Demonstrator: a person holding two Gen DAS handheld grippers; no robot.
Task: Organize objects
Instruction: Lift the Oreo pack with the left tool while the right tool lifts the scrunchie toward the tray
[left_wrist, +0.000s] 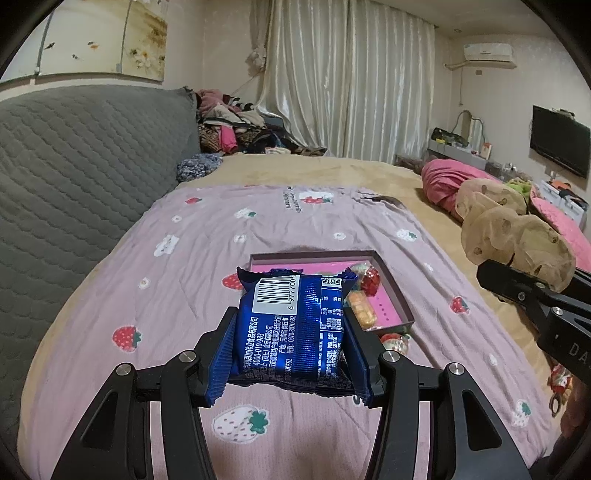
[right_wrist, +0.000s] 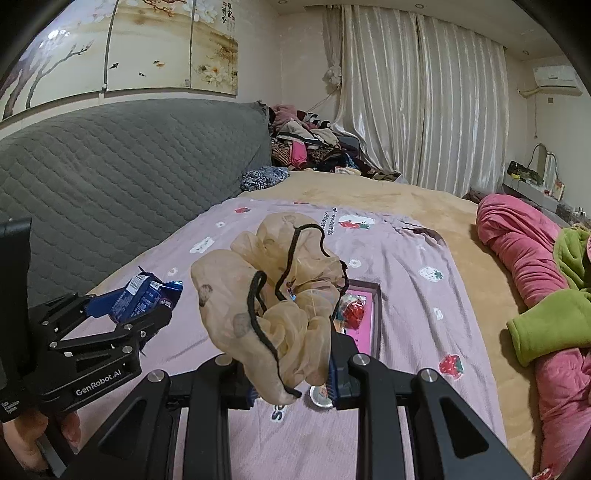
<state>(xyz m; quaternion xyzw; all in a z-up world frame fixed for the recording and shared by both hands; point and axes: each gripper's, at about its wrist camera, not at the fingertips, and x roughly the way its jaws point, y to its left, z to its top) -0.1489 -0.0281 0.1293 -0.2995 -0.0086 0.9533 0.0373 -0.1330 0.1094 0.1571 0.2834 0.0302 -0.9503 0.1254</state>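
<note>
Barcode on blue snack packet (left_wrist: 291, 328), legible only from left wrist

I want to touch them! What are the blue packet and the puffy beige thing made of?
The blue packet: shiny plastic or foil film, seemingly; it glints, with crimped ends. The puffy beige thing: thin, sheer fabric, probably; it's see-through and gathered in ruffles.

Glossy foil packet (left_wrist: 291, 328) — sheer gauzy scrunchie (right_wrist: 280, 295).
</note>
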